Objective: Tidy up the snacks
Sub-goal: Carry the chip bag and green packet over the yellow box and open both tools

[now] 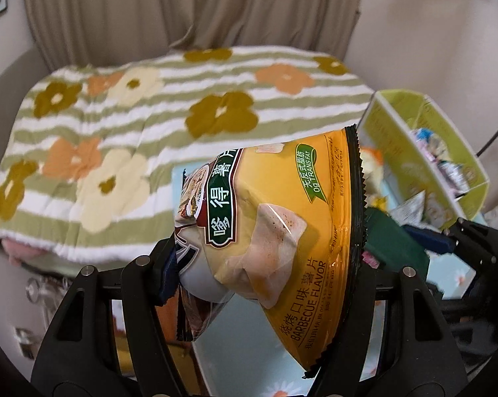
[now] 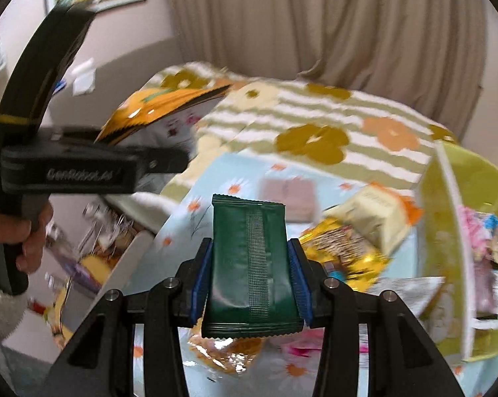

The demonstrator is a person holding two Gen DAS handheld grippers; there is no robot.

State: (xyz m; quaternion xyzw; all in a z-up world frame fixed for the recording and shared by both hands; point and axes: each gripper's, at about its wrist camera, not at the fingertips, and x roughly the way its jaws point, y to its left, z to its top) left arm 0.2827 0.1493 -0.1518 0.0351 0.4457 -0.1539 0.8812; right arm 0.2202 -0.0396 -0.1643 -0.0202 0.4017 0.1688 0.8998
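Note:
My left gripper [image 1: 265, 258] is shut on a yellow barbecue chip bag [image 1: 282, 218] and holds it in the air above the table. The bag and the left gripper [image 2: 169, 162] also show at the left of the right wrist view, the bag [image 2: 156, 109] raised over the table edge. My right gripper [image 2: 250, 271] is shut on a dark green packet [image 2: 252, 264], held upright above the table; the packet also shows in the left wrist view [image 1: 394, 241]. A yellow-green divided box [image 2: 447, 192] stands at the right with several snacks inside.
A light blue flowered table [image 2: 216, 182] carries loose snacks: a pale packet [image 2: 371, 215], a gold bag [image 2: 345, 248], a pink box [image 2: 288, 195]. A striped flowered blanket [image 1: 149, 115] covers the bed behind. Clutter fills a drawer [image 2: 90, 248] at the left.

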